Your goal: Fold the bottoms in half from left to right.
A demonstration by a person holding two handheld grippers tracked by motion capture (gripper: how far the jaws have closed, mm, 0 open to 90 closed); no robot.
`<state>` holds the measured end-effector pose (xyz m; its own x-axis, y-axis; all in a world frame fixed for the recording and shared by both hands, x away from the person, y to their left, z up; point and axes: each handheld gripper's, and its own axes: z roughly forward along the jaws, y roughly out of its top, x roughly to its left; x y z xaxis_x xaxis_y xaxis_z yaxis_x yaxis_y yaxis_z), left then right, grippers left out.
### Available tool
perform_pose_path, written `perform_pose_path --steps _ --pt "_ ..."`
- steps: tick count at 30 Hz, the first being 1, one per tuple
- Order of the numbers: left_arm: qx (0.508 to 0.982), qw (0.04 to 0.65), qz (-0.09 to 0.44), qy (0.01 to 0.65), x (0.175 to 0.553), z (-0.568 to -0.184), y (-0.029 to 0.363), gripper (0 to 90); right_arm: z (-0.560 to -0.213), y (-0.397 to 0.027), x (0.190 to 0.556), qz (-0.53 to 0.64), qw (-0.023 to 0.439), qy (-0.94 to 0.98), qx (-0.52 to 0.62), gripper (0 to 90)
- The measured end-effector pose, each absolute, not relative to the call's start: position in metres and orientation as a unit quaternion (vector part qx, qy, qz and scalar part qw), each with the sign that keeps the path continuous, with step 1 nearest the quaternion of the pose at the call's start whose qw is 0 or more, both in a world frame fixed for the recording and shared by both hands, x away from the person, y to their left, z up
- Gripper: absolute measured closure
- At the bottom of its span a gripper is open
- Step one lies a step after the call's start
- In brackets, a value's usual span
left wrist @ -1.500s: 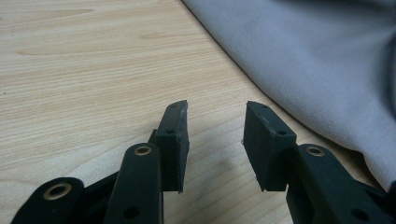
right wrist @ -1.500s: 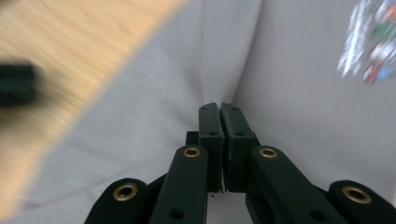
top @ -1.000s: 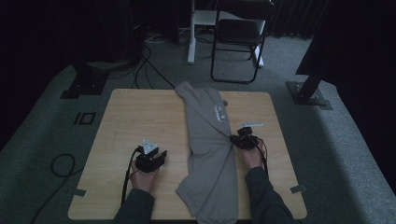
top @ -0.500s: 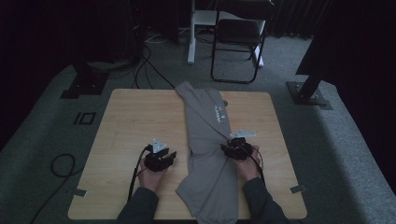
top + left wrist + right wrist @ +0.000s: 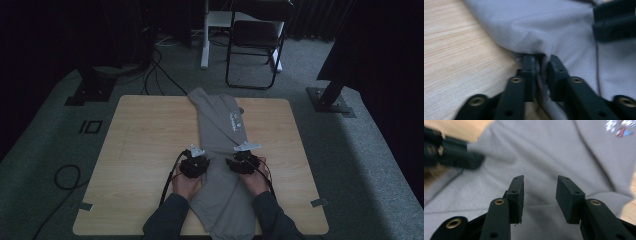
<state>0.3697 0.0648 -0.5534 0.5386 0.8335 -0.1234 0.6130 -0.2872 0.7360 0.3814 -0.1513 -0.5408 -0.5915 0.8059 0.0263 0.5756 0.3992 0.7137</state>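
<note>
A grey garment, folded into a long strip, lies down the middle of the wooden table, running from the far edge to the near edge, where its end hangs over. The person's two forearms come in from the near edge, one on each side of the garment, in dark sleeves, with both hands low over the tabletop and turned inward toward the cloth.

The left gripper sits at the garment's left edge, about halfway along it. In the left gripper view its jaws have just been closing and now pinch a fold of the garment's edge between the pads, just above the wood.

The right gripper sits over the garment's right side, level with the left one and near it. In the right gripper view its jaws have just been opening and stand apart above flat grey cloth, with nothing between the pads. A small printed mark on the garment shows beyond them.
</note>
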Motion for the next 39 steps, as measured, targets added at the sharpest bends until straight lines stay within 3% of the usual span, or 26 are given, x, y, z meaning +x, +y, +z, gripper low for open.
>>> perform_pose_path --steps 3,11,19,32,34,35,36,38,39 --pt "0.787 0.382 0.145 0.461 0.372 -0.554 0.068 86.6 -0.546 -0.151 0.375 0.335 0.168 0.828 0.418 57.4" --pt "0.784 0.383 0.147 0.465 0.371 -0.554 0.074 86.7 -0.544 -0.180 0.343 0.319 0.175 0.832 0.420 57.3" --pt "0.775 0.383 0.150 0.479 0.372 -0.554 0.082 85.9 -0.544 -0.200 0.335 0.315 0.174 0.825 0.436 56.5" --pt "0.774 0.387 0.147 0.478 0.373 -0.555 0.087 84.8 -0.528 -0.131 0.358 0.358 0.178 0.834 0.380 54.8" --pt "0.776 0.384 0.151 0.477 0.373 -0.554 0.089 85.1 -0.537 -0.114 0.364 0.336 0.154 0.846 0.384 52.6" --pt "0.776 0.383 0.151 0.477 0.373 -0.554 0.090 85.3 -0.540 -0.112 0.363 0.327 0.151 0.849 0.386 54.5" --pt "0.776 0.384 0.150 0.477 0.373 -0.555 0.090 85.4 -0.544 -0.115 0.357 0.330 0.145 0.850 0.384 66.9" --pt "0.776 0.385 0.150 0.476 0.373 -0.555 0.091 85.4 -0.544 -0.115 0.357 0.330 0.145 0.850 0.384 66.9" --pt "0.777 0.384 0.150 0.476 0.373 -0.555 0.092 85.4 -0.544 -0.119 0.352 0.330 0.139 0.851 0.383 74.3"
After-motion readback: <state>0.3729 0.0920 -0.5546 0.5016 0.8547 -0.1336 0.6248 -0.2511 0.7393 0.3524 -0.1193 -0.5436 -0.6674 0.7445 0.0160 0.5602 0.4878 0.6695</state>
